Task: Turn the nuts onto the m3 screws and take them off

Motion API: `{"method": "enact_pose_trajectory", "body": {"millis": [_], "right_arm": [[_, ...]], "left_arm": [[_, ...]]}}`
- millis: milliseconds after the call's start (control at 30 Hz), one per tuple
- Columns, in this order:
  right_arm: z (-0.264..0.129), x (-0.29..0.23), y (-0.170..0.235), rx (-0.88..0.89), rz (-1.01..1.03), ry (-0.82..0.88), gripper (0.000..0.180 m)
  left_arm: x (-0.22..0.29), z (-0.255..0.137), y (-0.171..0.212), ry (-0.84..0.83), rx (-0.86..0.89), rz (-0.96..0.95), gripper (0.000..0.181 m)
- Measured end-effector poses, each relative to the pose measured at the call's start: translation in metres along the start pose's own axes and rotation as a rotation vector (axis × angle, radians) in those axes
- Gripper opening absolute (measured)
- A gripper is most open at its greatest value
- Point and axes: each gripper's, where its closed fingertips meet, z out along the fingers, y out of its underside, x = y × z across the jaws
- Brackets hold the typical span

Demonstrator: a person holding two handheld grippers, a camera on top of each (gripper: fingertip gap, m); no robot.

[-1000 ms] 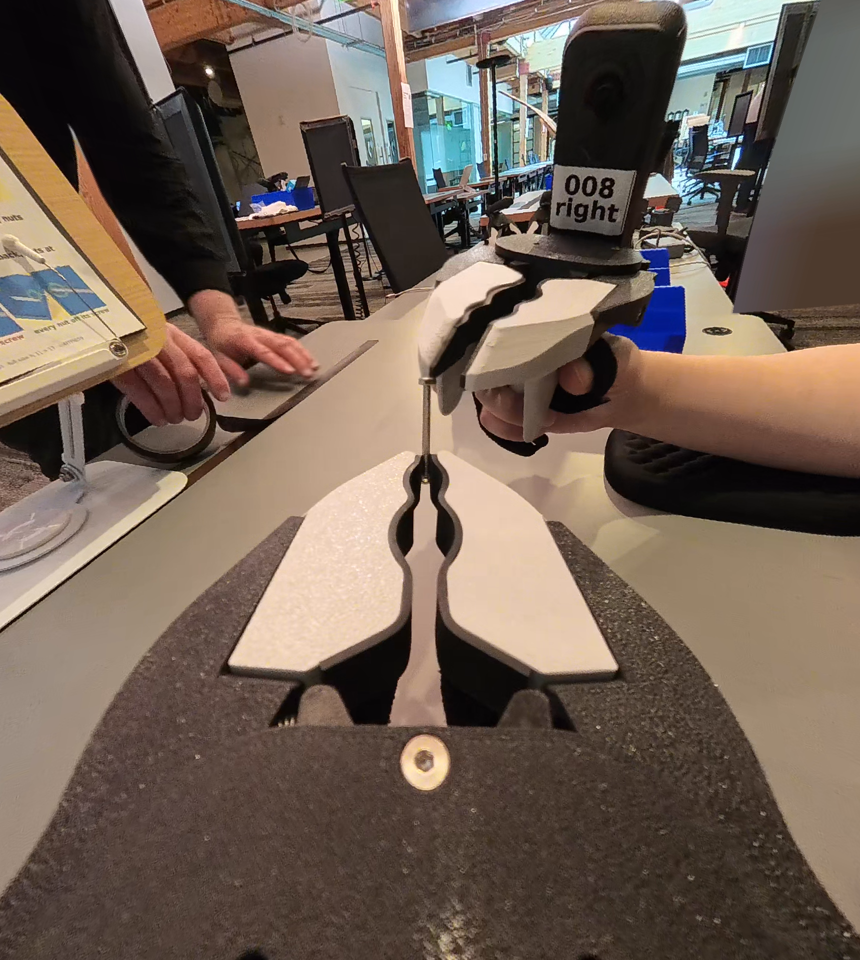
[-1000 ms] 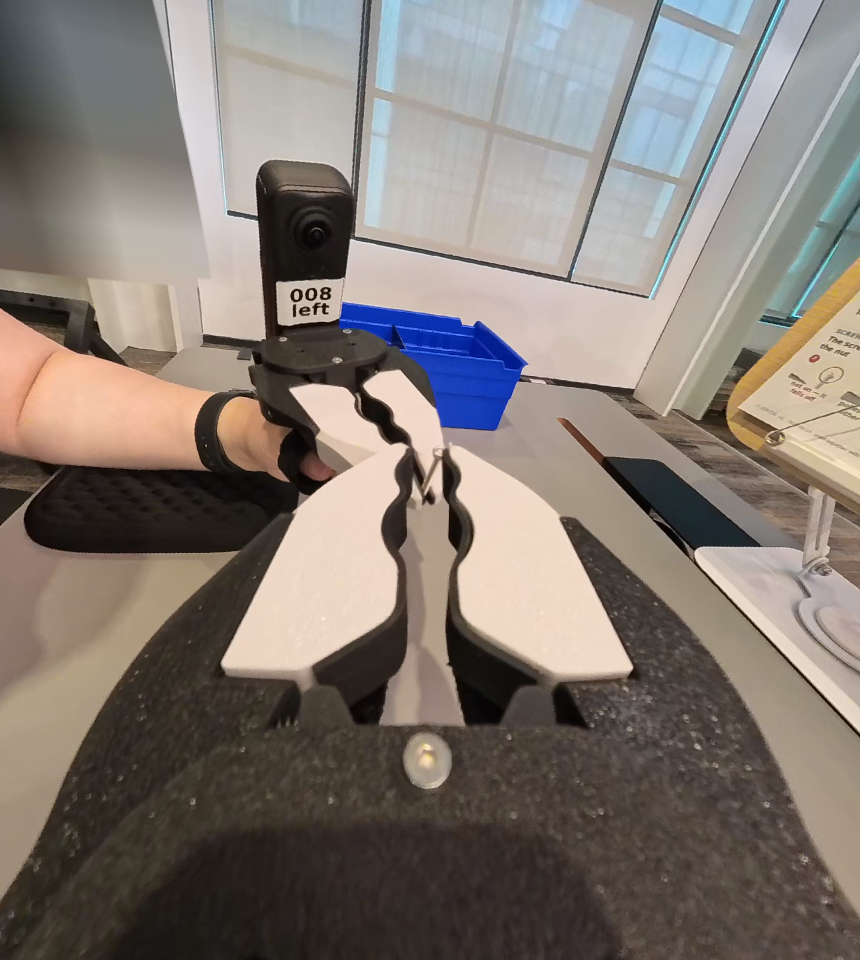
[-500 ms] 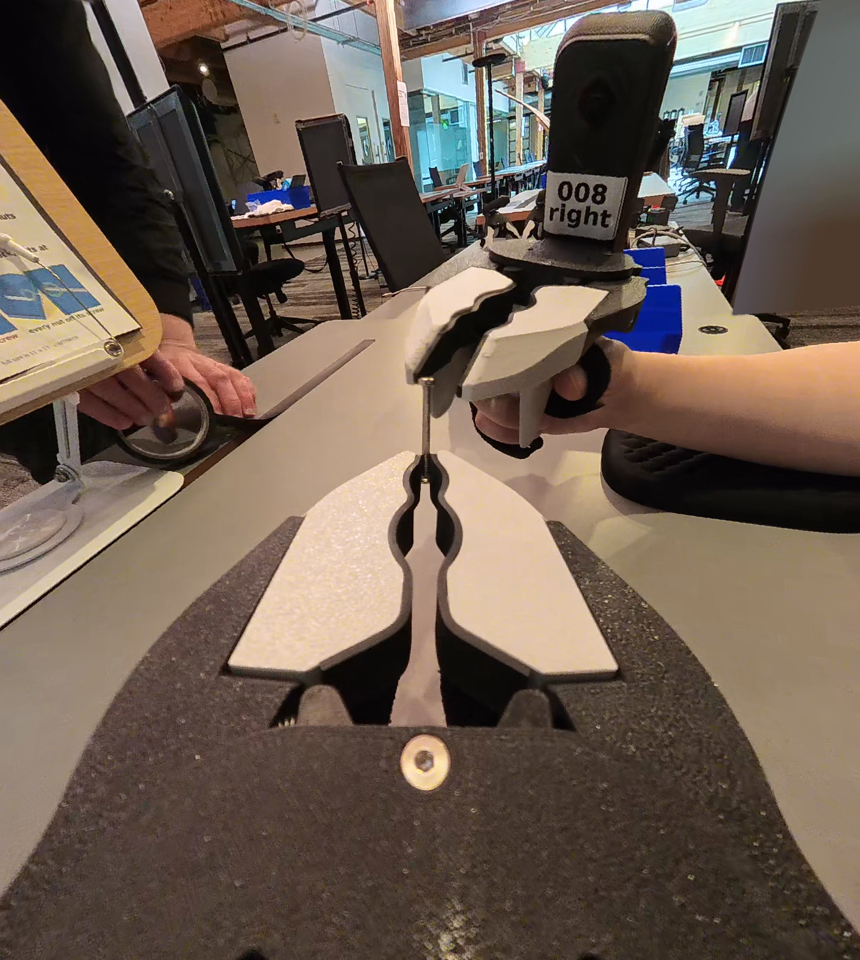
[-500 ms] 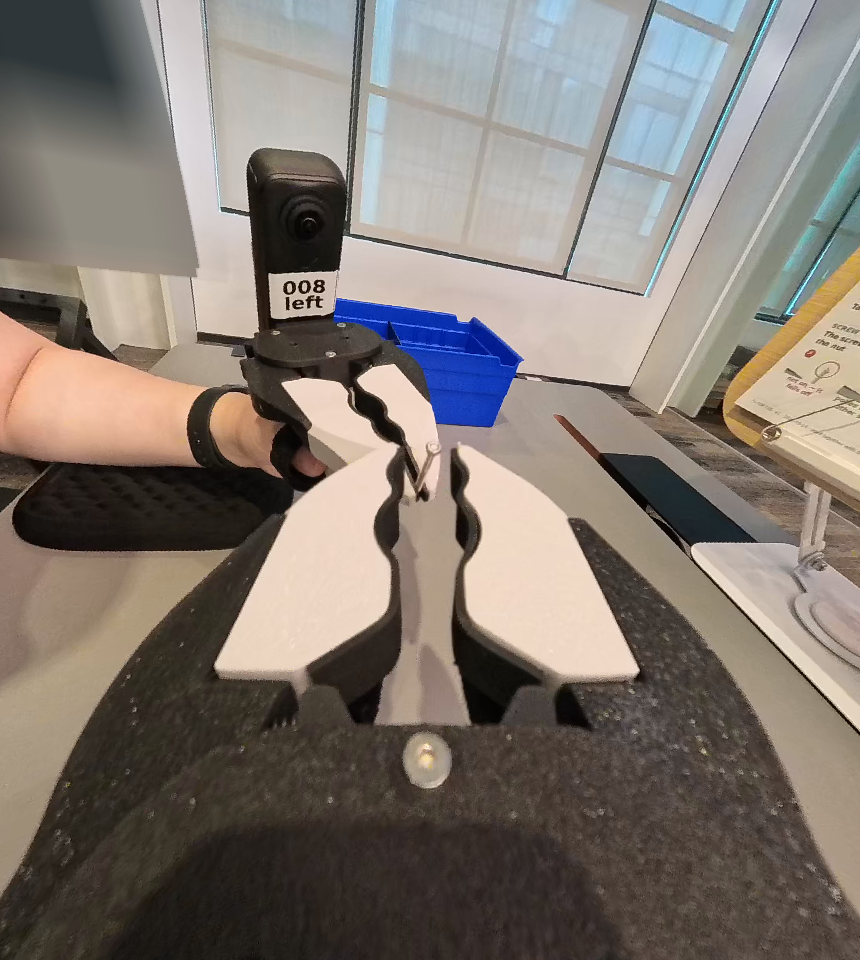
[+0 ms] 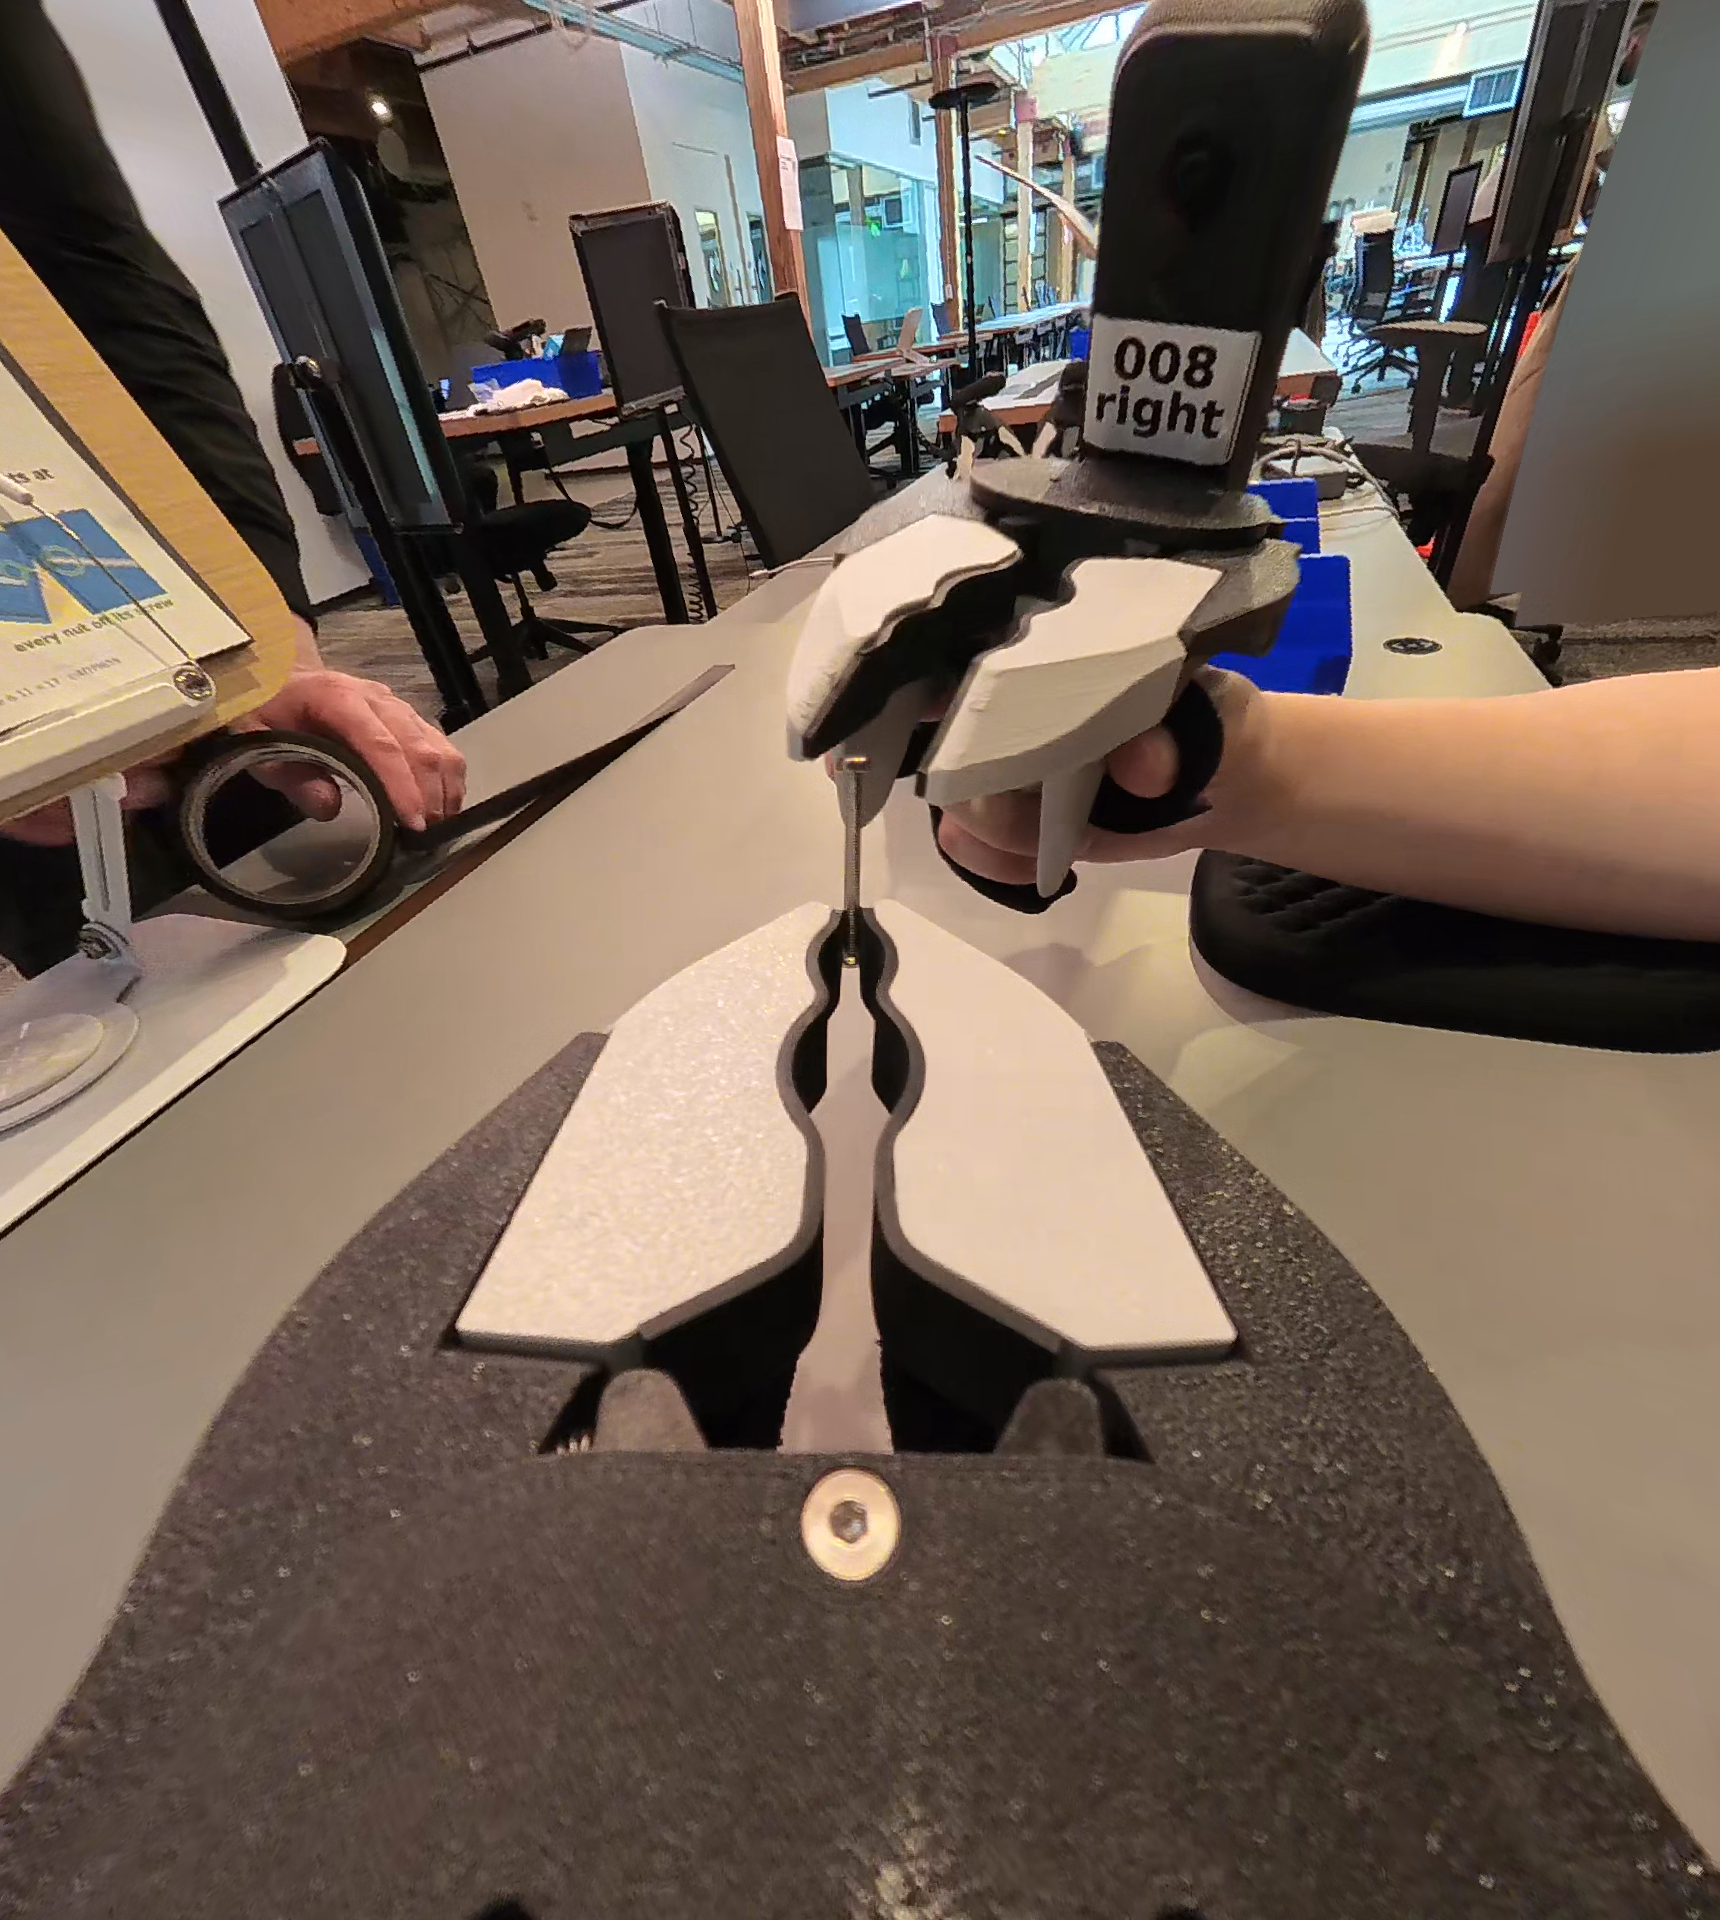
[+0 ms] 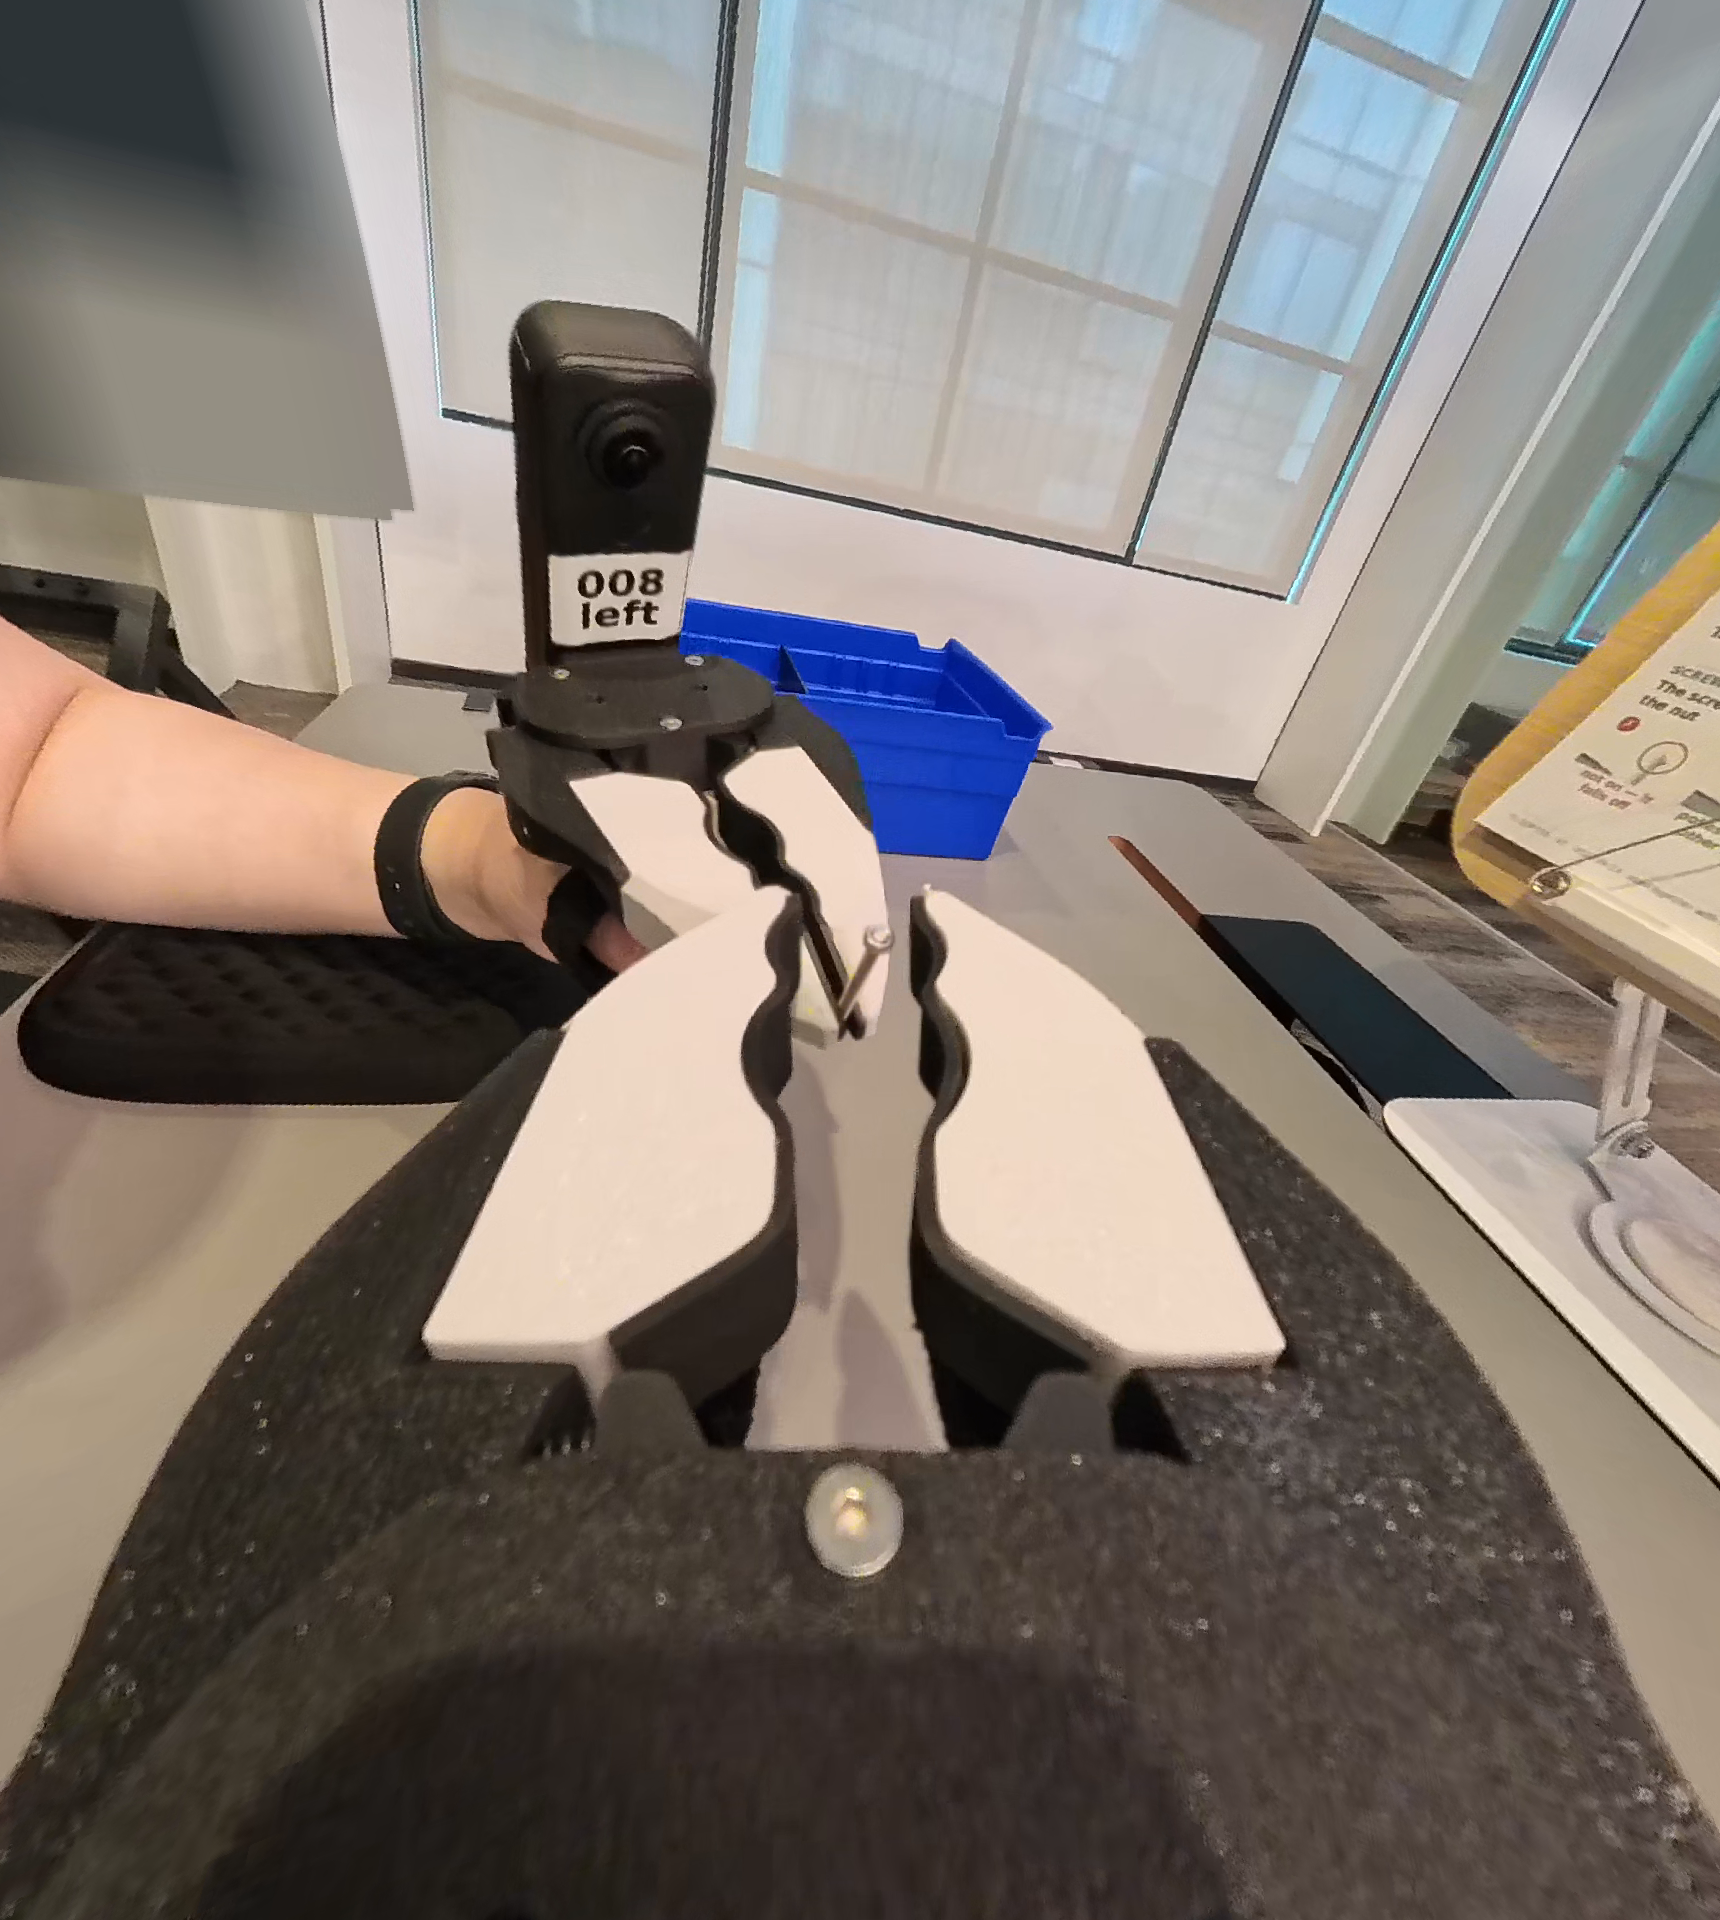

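A thin M3 screw (image 5: 851, 842) stands upright, head at the top. My left gripper (image 5: 851, 920) is shut on its lower end; a small brassy bit shows at the pinch, and I cannot tell whether it is a nut. My right gripper (image 5: 871, 769) hovers at the screw's head with its jaws apart, not gripping it. In the right wrist view my right gripper (image 6: 851, 904) is open, and the screw (image 6: 861, 982) leans in the gap near its tips, held by the left gripper (image 6: 840, 1023). Both grippers are above the grey table (image 5: 1407, 1195).
Another person's hands hold a black tape roll (image 5: 284, 831) at the left edge, with a tape strip (image 5: 575, 748) stretched along the table. An instruction board on a stand (image 5: 35, 582) is at the left. A blue bin (image 6: 887, 727) stands at the back. A black wrist pad (image 5: 1458, 956) lies under the right forearm. My left and right fingertips are right by each other.
My right gripper has opened and let go of the screw's head. My left gripper still holds the screw. The other person has lifted the tape roll and pulled tape along the table.
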Motion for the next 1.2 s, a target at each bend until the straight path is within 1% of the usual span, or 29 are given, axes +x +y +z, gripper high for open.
{"method": "enact_pose_trajectory", "body": {"millis": [133,267,567,733,900,1033,1200], "right_arm": [[0.0011,-0.003,0.0042,-0.023,-0.014,-0.016,0.018],[-0.0032,0.0002,0.0037,-0.014,0.006,-0.021,0.013],[0.0007,-0.0011,-0.0022,0.009,-0.024,0.006,0.023],[0.0018,-0.0036,0.0,-0.005,-0.035,-0.003,0.022],[-0.0035,-0.0003,0.0009,-0.015,-0.032,-0.004,0.016],[-0.0028,0.0016,-0.0041,0.018,-0.022,0.014,0.021],[0.0006,-0.0033,0.0013,-0.017,-0.05,0.0,0.021]], "left_arm": [[0.0007,0.0001,0.0003,0.0,-0.005,0.008,0.002],[-0.0007,-0.0011,-0.0016,-0.006,0.003,0.008,0.002],[-0.0004,-0.0009,-0.0021,-0.003,0.005,0.004,0.002],[-0.0011,-0.0014,-0.0032,-0.007,0.011,0.001,0.002],[-0.002,-0.0019,-0.0032,-0.011,0.011,0.001,0.002],[-0.0019,-0.0012,-0.0029,-0.008,0.01,-0.003,0.002],[-0.0014,-0.0005,-0.0029,-0.009,0.008,0.002,0.002]]}}
